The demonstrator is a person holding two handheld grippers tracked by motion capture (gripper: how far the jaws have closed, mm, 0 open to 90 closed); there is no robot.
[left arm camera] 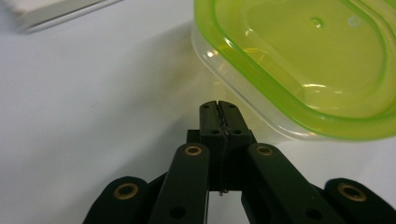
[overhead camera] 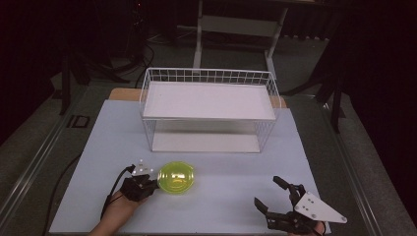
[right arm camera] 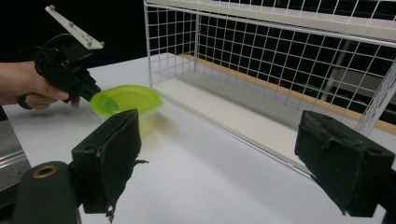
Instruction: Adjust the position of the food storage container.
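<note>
High view, one container (overhead camera: 176, 178), one rack (overhead camera: 209, 108)

In the left gripper view the green-lidded container (left arm camera: 299, 70) is cut off by the top and right edges, toward two o'clock. In the high view the right gripper (overhead camera: 275, 196) runs off the bottom edge at six o'clock, and whether the left gripper (overhead camera: 156, 183) touches the container is too small to tell

Dim room, lit table, soft close-up focus.
</note>
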